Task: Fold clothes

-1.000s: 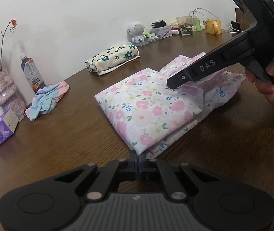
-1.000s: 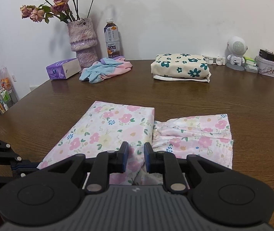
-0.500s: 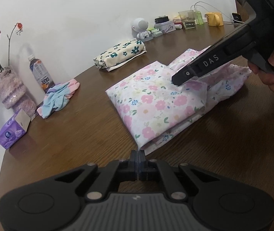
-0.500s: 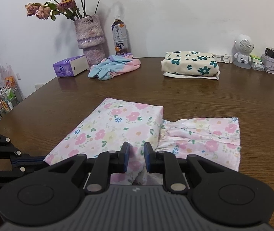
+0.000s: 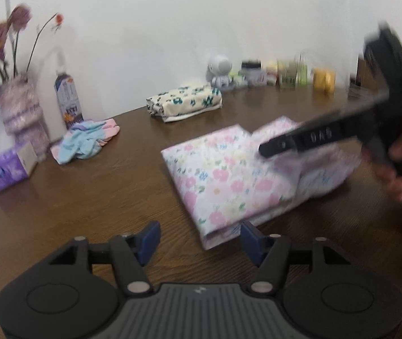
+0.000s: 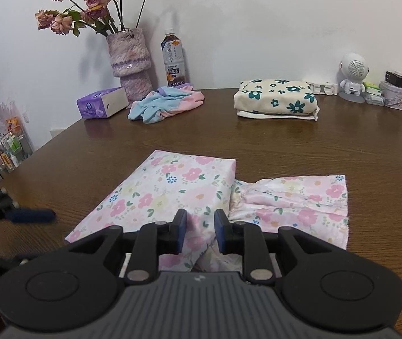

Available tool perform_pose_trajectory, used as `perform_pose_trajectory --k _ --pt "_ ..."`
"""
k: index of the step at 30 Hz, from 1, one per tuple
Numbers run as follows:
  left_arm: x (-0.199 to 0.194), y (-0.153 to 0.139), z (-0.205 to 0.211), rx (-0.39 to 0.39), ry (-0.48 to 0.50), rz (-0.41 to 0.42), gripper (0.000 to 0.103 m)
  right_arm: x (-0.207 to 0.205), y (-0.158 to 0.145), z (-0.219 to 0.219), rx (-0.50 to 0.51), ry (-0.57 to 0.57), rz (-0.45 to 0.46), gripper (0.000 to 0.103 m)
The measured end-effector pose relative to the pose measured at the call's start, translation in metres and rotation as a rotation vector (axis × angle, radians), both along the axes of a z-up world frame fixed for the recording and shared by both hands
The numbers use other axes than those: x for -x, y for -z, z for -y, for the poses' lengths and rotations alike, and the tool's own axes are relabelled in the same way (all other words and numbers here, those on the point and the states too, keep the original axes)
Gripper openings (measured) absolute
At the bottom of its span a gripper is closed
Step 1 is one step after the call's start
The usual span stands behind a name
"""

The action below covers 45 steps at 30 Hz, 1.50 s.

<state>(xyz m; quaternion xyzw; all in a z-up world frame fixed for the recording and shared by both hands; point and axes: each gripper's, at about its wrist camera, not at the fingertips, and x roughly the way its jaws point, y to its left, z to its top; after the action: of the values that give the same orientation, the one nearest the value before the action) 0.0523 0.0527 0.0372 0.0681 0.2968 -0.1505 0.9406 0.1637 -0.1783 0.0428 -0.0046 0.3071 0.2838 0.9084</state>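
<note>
So the pink flowered garment is sitting in the lower middle of the right wrist view, folded into a thick rectangle on the left with a thinner, rumpled flap still sticking out flat toward the right of the frame. The right gripper is low over the near edge, its fingers a bit apart with a ridge of the fabric bunched up in the gap, not clamped as far as I can tell. My guess is it's there to pin or steer that fold line so the loose flap can be dealt with next. The left gripper is at the bottom of its own view with the fingers spread wide and nothing between them, parked on the bare table just short of the garment's nearest corner, probably lining up to grab that corner. That view is pretty blurry, so I wouldn't swear how close it is. In the upper part of both frames there's a cream bundle with green flowers, already folded and set back out of the way. A crumpled blue and pink cloth lies near the vase, bottle and tissue pack, looking like it's waiting its turn.
</note>
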Motion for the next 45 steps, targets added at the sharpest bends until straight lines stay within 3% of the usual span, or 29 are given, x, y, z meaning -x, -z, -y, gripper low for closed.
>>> perform_pose_trajectory --k 2,8,18,22,24,26,28,30,34,45 --pt "-0.004 -0.006 -0.011 0.089 -0.033 -0.026 0.072 0.001 -0.004 0.006 -0.026 -0.001 0.008 0.021" --pt "-0.043 -0.009 -0.038 0.309 -0.126 -0.12 0.073 0.0 -0.009 0.015 -0.034 0.002 0.015 0.026" --pt "-0.102 0.017 -0.027 0.373 -0.113 -0.309 0.063 0.0 0.003 0.019 0.0 -0.016 -0.017 0.018" --pt "-0.111 0.021 -0.033 0.429 -0.115 -0.341 0.061 -0.003 0.007 0.02 0.0 -0.026 -0.027 0.018" --pt "-0.114 0.023 -0.036 0.477 -0.109 -0.369 0.045 -0.004 0.008 0.02 -0.004 -0.029 -0.032 0.018" --pt "-0.114 0.026 -0.039 0.515 -0.116 -0.386 0.044 -0.006 0.009 0.02 -0.009 -0.031 -0.036 0.018" --pt "-0.114 0.027 -0.041 0.53 -0.127 -0.398 0.036 -0.007 0.01 0.02 -0.013 -0.034 -0.04 0.018" --pt "-0.114 0.026 -0.039 0.52 -0.143 -0.396 0.022 -0.008 0.011 0.02 -0.016 -0.038 -0.044 0.018" --pt "-0.113 0.018 -0.029 0.455 -0.171 -0.362 0.015 -0.008 0.01 0.021 -0.022 -0.048 -0.041 0.018" --pt "-0.113 -0.025 0.044 0.01 -0.189 -0.158 0.013 0.005 0.001 0.056 -0.057 0.023 -0.001 0.018"
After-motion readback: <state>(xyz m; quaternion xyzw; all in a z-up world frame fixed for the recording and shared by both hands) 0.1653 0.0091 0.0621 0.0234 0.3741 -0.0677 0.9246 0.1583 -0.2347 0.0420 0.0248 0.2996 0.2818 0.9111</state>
